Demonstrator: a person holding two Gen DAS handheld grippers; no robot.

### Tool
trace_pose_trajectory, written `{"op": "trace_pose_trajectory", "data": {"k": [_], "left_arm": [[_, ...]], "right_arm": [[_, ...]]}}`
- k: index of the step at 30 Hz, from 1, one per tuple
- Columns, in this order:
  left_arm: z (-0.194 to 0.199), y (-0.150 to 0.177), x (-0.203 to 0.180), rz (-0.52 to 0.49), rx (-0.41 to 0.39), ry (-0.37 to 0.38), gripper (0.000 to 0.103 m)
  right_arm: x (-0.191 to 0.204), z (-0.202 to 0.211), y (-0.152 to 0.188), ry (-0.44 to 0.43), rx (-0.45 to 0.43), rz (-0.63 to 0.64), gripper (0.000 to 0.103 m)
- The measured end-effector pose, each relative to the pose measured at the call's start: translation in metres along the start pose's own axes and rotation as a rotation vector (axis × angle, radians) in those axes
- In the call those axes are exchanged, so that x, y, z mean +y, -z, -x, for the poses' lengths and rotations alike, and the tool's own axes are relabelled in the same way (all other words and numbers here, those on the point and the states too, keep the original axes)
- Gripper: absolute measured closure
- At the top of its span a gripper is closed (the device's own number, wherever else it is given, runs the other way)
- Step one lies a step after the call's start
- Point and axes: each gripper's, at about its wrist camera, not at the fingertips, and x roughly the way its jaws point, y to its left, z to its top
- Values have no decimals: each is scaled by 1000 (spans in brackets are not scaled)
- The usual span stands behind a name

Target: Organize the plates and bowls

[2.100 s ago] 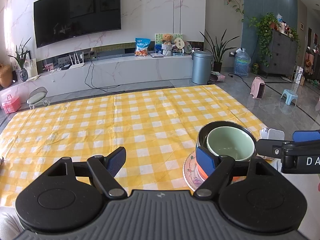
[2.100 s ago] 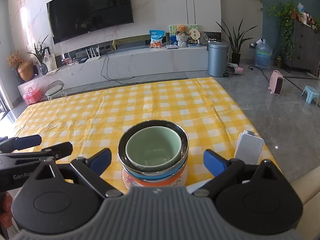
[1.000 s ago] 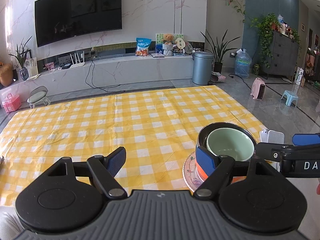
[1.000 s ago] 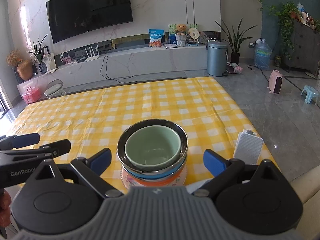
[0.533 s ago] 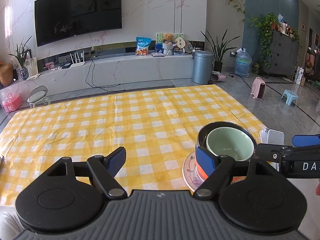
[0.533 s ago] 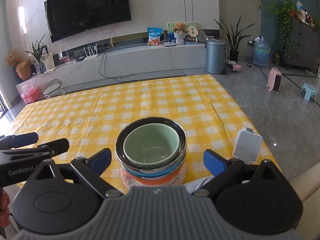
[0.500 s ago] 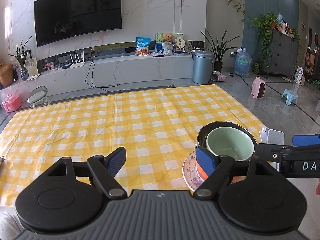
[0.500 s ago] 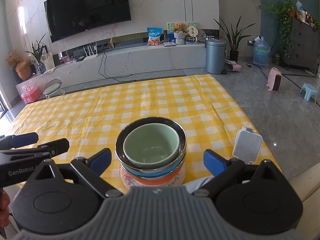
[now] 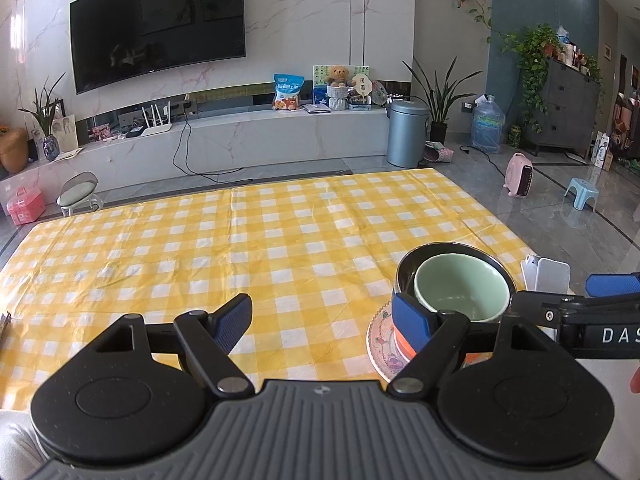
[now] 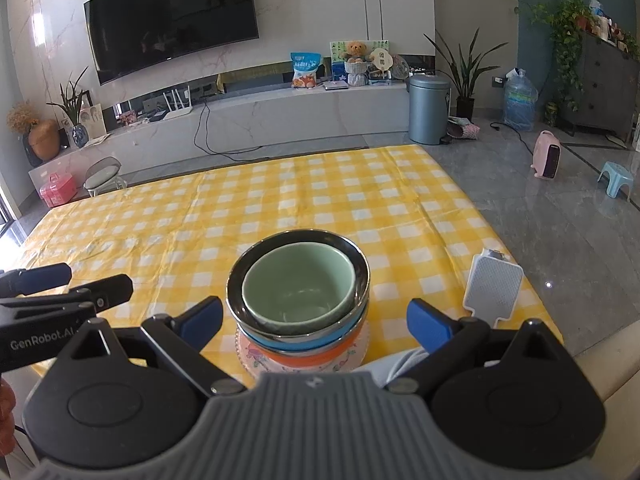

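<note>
A stack stands near the table's front right corner: a pale green bowl (image 10: 298,284) nested in a steel bowl (image 10: 360,270), over a blue bowl (image 10: 346,338), an orange bowl (image 10: 304,357) and a patterned plate (image 10: 357,360). My right gripper (image 10: 316,320) is open just behind the stack, one finger to each side, touching nothing. In the left wrist view the green bowl (image 9: 460,292) sits to the right, partly behind my right finger (image 9: 408,316). My left gripper (image 9: 322,318) is open and empty over the cloth, left of the stack. The right gripper (image 9: 572,298) shows at the right edge.
A yellow checked tablecloth (image 9: 240,248) covers the table. A white flat device (image 10: 494,288) lies by the right edge, beside the stack. Beyond the table are grey floor, a TV wall, a bin (image 10: 428,108) and a small stool (image 10: 102,174).
Almost nothing: the right wrist view has drifted slightly, so the stack sits a little higher in it. Both grippers stay open and the stack has not moved.
</note>
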Motion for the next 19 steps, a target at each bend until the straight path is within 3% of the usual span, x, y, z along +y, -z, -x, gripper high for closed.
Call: {"op": "trace_pose_trajectory", "data": {"k": [19], "left_arm": [[-2,2,-3,-11,-2,15,10]], "right_arm": [[-1,-2,1,3,14,-6,6]]}}
